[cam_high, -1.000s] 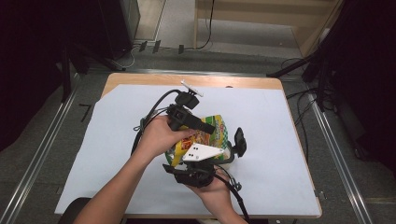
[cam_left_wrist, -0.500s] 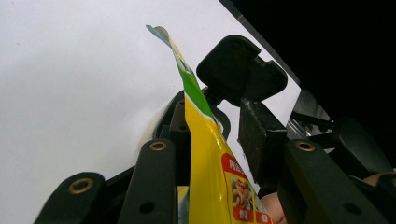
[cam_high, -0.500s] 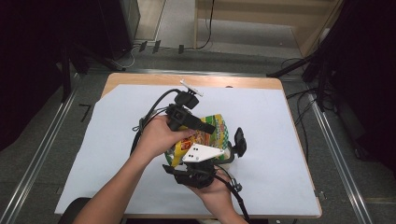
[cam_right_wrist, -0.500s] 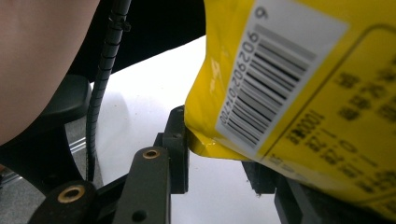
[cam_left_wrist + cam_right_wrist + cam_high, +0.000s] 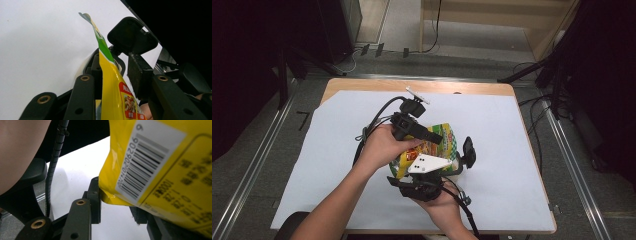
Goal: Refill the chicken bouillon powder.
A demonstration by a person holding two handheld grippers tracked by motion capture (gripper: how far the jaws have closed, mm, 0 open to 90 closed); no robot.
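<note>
A yellow and green snack bag [image 5: 447, 142] is held up over the white sheet between both grippers. My left gripper [image 5: 438, 136] comes in from the left, and its jaws close on the bag's upper part. In the left gripper view the bag [image 5: 110, 87] stands edge-on between the jaws of my left gripper [image 5: 116, 67], its sealed green top sticking up past them. My right gripper [image 5: 447, 161], with a white plate on top, grips from below. In the right gripper view the bag's barcode corner [image 5: 150, 170] sits between the two jaws of my right gripper [image 5: 117, 205].
A white sheet [image 5: 512, 150] covers most of the wooden table [image 5: 422, 86]. Black cables [image 5: 374, 122] trail from the left gripper over the sheet. Dark stands and equipment surround the table, and metal rails [image 5: 257, 165] run along the floor at both sides.
</note>
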